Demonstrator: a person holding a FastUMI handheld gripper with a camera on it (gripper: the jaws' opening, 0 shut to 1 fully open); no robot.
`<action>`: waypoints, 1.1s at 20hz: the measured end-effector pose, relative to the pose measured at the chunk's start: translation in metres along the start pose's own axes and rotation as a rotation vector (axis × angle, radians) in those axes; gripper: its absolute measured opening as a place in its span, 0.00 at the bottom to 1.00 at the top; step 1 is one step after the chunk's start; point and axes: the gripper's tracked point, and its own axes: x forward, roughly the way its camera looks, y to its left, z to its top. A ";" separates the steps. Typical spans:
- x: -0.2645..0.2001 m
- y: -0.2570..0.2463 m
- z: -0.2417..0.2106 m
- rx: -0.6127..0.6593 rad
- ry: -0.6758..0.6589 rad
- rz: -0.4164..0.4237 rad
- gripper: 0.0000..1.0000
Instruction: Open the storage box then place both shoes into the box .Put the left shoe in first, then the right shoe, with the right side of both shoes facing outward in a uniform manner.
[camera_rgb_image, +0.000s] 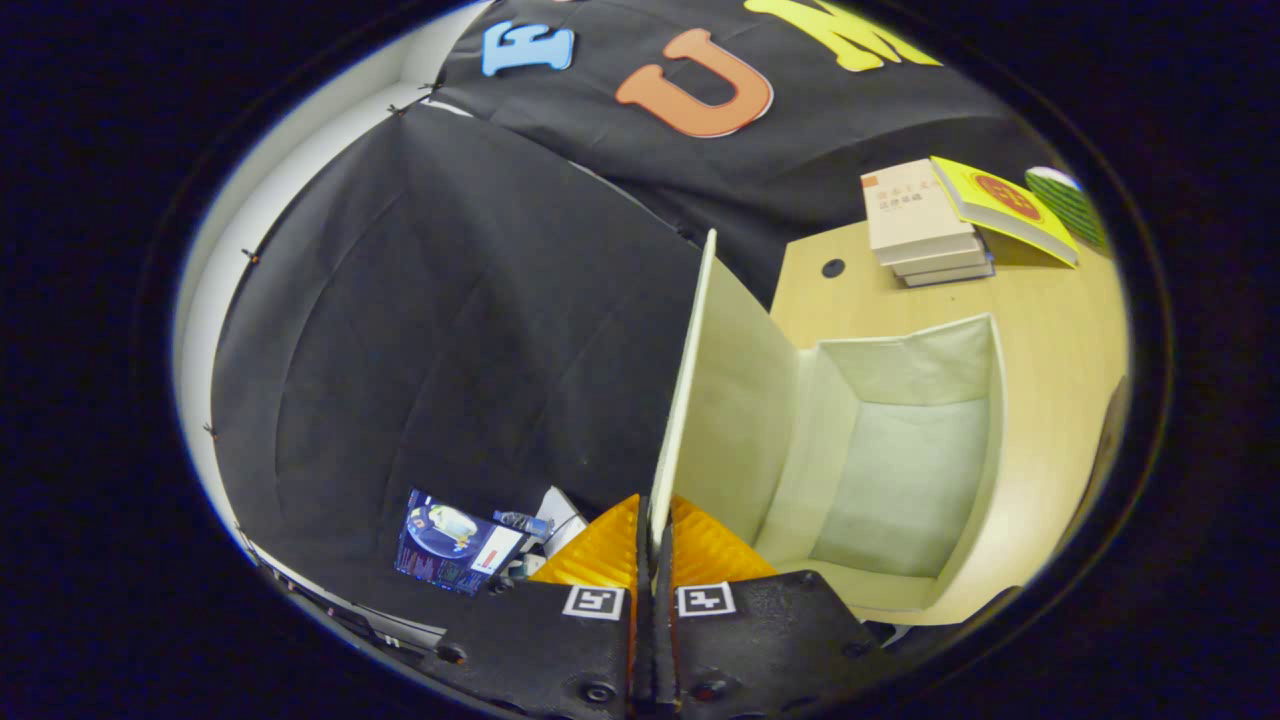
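Presently, going left to right: a small blue printed carton (455, 548) lies low against the booth's black cloth, left of my fingers; its print is too small to read. My gripper (655, 545) is closed narrow, both fingers pinching the lower edge of the storage box's lid (700, 400), which stands swung up nearly edge-on ahead of me. Right of the lid, the storage box (985, 430) sits open on the wooden table (1060, 330), its pale fabric interior empty. Neither shoe is inside it.

Beyond the box, near the table's far edge, is a stack of books (920, 225), with a yellow book (1005, 205) leaning against its right side and a green striped item (1070, 205) just past that.

Risks, as I judge them:
- The lid is thin and held by one edge only; it could slip from my fingers and fall shut over the opening.
- Pulling further could drag or tip the light box, since nothing holds its base.

Writing: the top book's cover carries printed characters and the yellow one a round red emblem; I cannot read either. The square coded markers (650, 600) on my fingers carry no words.
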 end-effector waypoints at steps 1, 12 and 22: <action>0.009 0.007 -0.003 -0.021 0.017 -0.002 0.06; 0.069 0.050 -0.010 -0.209 0.062 -0.023 0.75; -0.019 -0.020 0.047 -0.492 -0.188 -0.357 0.99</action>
